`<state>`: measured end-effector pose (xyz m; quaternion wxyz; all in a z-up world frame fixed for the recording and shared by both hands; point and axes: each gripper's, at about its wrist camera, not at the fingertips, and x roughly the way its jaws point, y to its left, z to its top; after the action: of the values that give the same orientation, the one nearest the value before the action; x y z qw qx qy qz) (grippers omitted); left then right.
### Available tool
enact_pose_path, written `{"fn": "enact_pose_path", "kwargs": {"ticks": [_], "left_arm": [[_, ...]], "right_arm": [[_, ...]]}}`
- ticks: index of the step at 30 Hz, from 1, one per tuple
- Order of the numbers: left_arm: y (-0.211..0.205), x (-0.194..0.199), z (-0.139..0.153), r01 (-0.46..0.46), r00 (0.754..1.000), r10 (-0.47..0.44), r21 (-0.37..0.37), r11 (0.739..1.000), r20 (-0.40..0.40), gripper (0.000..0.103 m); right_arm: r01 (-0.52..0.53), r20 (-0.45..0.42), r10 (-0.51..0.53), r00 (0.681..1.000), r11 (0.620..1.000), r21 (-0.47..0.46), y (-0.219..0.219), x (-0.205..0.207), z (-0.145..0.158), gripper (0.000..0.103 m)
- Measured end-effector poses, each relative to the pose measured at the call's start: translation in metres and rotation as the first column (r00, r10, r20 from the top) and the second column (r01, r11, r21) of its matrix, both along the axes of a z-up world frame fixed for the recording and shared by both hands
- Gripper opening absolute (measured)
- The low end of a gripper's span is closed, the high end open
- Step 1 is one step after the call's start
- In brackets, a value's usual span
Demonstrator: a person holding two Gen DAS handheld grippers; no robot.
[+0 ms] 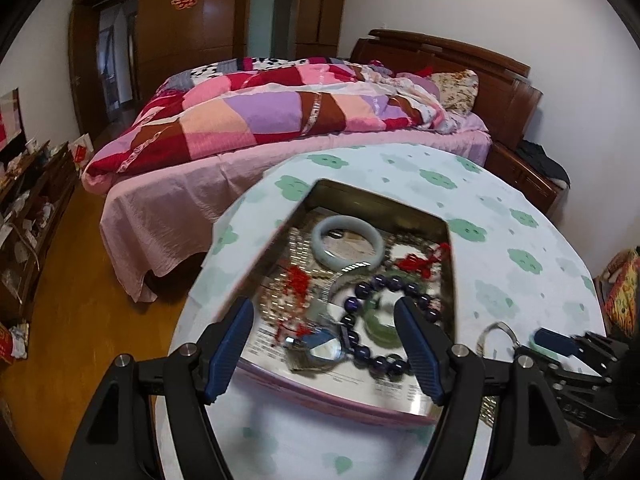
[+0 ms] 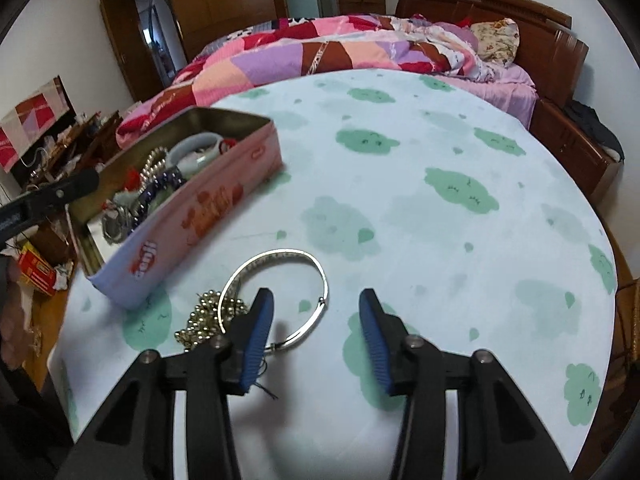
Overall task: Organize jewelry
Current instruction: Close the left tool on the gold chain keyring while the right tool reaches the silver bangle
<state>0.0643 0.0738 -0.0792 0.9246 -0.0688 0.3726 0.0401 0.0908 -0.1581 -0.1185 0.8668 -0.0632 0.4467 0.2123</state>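
A pink tin box (image 1: 340, 398) (image 2: 208, 208) on the round table holds jewelry: a pale jade bangle (image 1: 347, 246), a dark purple bead bracelet (image 1: 384, 320), red knots and bead chains. My left gripper (image 1: 326, 344) is open and empty, hovering over the near end of the tin. A silver bangle (image 2: 276, 300) and a gold bead chain (image 2: 208, 318) lie on the table right of the tin. My right gripper (image 2: 316, 340) is open and empty, just above the silver bangle's near side. It also shows in the left wrist view (image 1: 560, 344).
The table wears a white cloth with green clouds (image 2: 440, 200). A bed with a patchwork quilt (image 1: 280, 116) stands just behind the table. A cluttered low cabinet (image 1: 28, 200) is at the left, a wooden wardrobe (image 1: 180, 40) behind.
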Motion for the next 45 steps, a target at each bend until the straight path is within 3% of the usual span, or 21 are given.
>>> {"fn": "enact_pose_path", "kwargs": {"ticks": [5, 7, 8, 9, 13, 18, 25, 27, 30, 34, 35, 38, 43, 45], "left_arm": [[-0.022, -0.006, 0.002, 0.074, 0.997, -0.074, 0.023, 0.997, 0.010, 0.073], [-0.030, -0.008, 0.003, 0.097, 0.995, -0.098, 0.036, 0.995, 0.017, 0.073], [-0.034, -0.010, 0.004, 0.113, 0.993, -0.114, 0.039, 0.993, 0.020, 0.073], [-0.038, -0.011, 0.005, 0.124, 0.992, -0.125, 0.046, 0.991, 0.021, 0.073], [-0.049, -0.016, 0.008, 0.154, 0.987, -0.156, 0.068, 0.986, 0.028, 0.073], [-0.069, -0.023, 0.014, 0.203, 0.977, -0.207, 0.081, 0.976, 0.046, 0.073], [-0.122, -0.034, 0.013, 0.338, 0.937, -0.347, 0.143, 0.930, 0.046, 0.073], [-0.135, -0.032, 0.010, 0.378, 0.921, -0.387, 0.146, 0.914, 0.037, 0.073], [-0.143, -0.026, 0.002, 0.402, 0.913, -0.407, 0.128, 0.907, 0.017, 0.073], [-0.148, -0.017, -0.008, 0.404, 0.915, -0.404, 0.101, 0.909, -0.022, 0.073], [-0.149, -0.016, -0.009, 0.405, 0.914, -0.404, 0.094, 0.910, -0.025, 0.073], [-0.155, -0.015, -0.014, 0.423, 0.906, -0.421, 0.095, 0.901, -0.038, 0.073], [-0.167, -0.013, -0.025, 0.460, 0.887, -0.454, 0.085, 0.884, -0.082, 0.072], [-0.171, -0.010, -0.031, 0.479, 0.876, -0.470, 0.072, 0.875, -0.108, 0.059]], "right_arm": [[-0.011, 0.001, 0.011, 1.000, 0.999, -0.038, 0.005, 0.004, -0.010, 0.039], [-0.006, 0.017, 0.008, 1.000, 0.997, -0.073, 0.005, 0.003, -0.011, 0.024], [-0.001, 0.022, 0.003, 1.000, 0.997, -0.077, 0.002, 0.004, -0.011, 0.011], [-0.002, 0.014, 0.003, 1.000, 0.998, -0.064, 0.000, 0.005, -0.011, 0.009], [0.036, 0.032, -0.032, 0.999, 0.994, -0.108, -0.013, 0.004, -0.012, 0.007], [0.136, 0.019, -0.135, 0.991, 0.990, -0.048, -0.051, 0.007, -0.008, 0.007], [0.189, 0.002, -0.189, 0.982, 0.982, 0.025, -0.075, 0.009, -0.007, 0.008], [0.190, 0.000, -0.191, 0.982, 0.980, 0.062, -0.078, 0.009, -0.005, 0.011], [0.212, -0.013, -0.212, 0.977, 0.971, 0.112, -0.088, 0.011, -0.004, 0.025], [0.229, 0.005, -0.231, 0.973, 0.968, 0.106, -0.094, 0.009, 0.000, 0.026], [0.232, 0.007, -0.234, 0.972, 0.967, 0.106, -0.096, 0.007, 0.001, 0.030], [0.241, 0.029, -0.245, 0.969, 0.966, 0.098, -0.100, 0.001, 0.005, 0.056], [0.245, 0.062, -0.252, 0.966, 0.964, 0.099, -0.103, -0.004, 0.010, 0.059], [0.253, 0.068, -0.260, 0.963, 0.963, 0.096, -0.104, -0.003, 0.010, 0.064]]}}
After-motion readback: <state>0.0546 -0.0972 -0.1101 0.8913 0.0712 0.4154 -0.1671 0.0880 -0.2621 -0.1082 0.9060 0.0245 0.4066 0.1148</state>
